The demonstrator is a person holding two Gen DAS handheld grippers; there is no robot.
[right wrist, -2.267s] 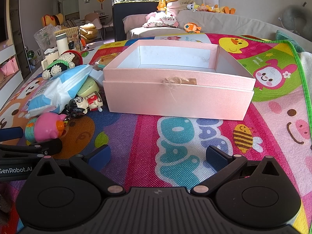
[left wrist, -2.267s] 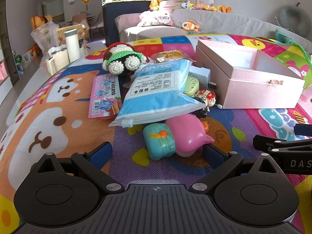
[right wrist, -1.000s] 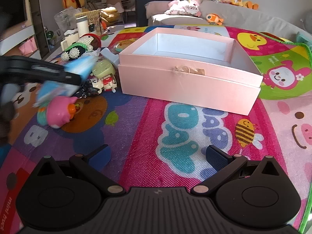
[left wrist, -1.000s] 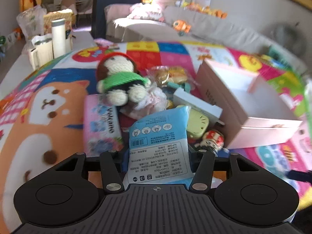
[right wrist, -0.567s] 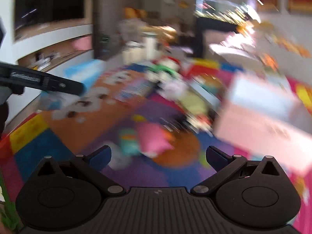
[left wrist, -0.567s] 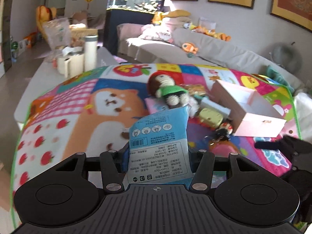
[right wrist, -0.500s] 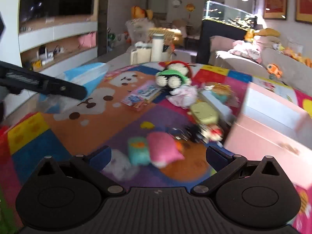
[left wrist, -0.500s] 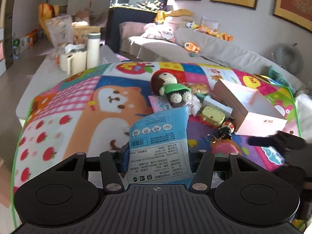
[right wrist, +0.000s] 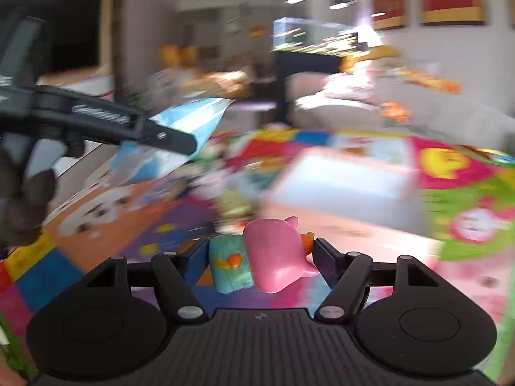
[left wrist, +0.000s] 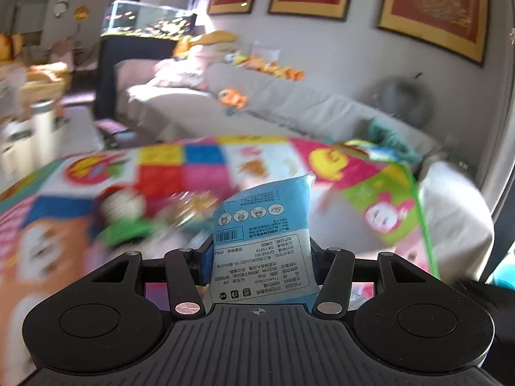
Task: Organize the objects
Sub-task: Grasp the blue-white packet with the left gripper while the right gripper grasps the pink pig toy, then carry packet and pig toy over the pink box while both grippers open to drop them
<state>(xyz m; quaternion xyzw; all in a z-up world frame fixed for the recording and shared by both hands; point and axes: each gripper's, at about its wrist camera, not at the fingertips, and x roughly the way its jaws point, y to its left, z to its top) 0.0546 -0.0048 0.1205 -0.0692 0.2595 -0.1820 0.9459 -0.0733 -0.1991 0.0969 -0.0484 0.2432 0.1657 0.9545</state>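
My left gripper (left wrist: pixel 259 265) is shut on a blue and white wipes packet (left wrist: pixel 262 234) and holds it up in the air above the colourful play mat (left wrist: pixel 199 164). The same packet (right wrist: pixel 180 135) and the left gripper show at upper left in the right wrist view. My right gripper (right wrist: pixel 259 257) is shut on a pink and teal pig toy (right wrist: pixel 267 254), lifted off the mat. The open pink box (right wrist: pixel 341 189) lies blurred behind the toy, to the right.
A crocheted doll (left wrist: pixel 125 212) and other small toys lie blurred on the mat at the left. A grey sofa (left wrist: pixel 289 103) with plush toys and a fish tank (left wrist: pixel 148 29) stand behind the mat.
My right gripper has closed on the pink and teal toy and lifted it. My left gripper has swung right with the packet, raised higher. Both views are motion-blurred.
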